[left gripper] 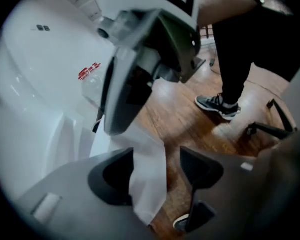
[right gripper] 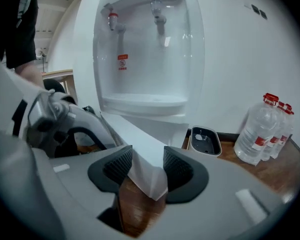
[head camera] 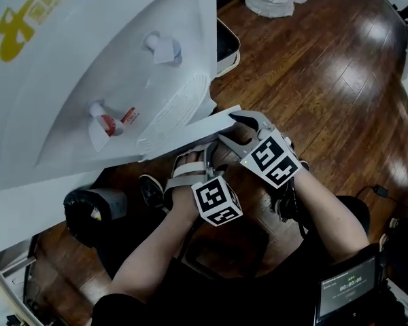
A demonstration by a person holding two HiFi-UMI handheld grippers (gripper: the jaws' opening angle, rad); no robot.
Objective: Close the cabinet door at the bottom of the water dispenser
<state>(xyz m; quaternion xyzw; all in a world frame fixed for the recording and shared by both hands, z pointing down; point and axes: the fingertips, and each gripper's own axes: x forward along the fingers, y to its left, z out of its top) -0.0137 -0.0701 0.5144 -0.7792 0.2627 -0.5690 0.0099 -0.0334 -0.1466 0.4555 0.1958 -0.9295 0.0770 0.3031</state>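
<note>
The white water dispenser [head camera: 88, 66] fills the upper left of the head view, its two taps above a drip shelf [right gripper: 142, 104]. Its bottom cabinet door [head camera: 197, 128] stands swung out, a thin white panel. My right gripper [head camera: 248, 124] is at the door's free edge, and the door's corner [right gripper: 147, 181] fills the gap between both ribbed pads. My left gripper [head camera: 194, 160] sits just below and left of it. In the left gripper view the door [left gripper: 147, 184] lies against the left pad [left gripper: 112, 176], with bare floor between it and the right pad [left gripper: 200, 169].
Large water bottles [right gripper: 262, 129] stand by the wall right of the dispenser, with a dark oval tray [right gripper: 205, 140] on the wooden floor beside them. A bystander's dark-trousered legs and shoe [left gripper: 217, 105] are nearby, also a chair base [left gripper: 270, 129]. A black round object [head camera: 88, 209] lies lower left.
</note>
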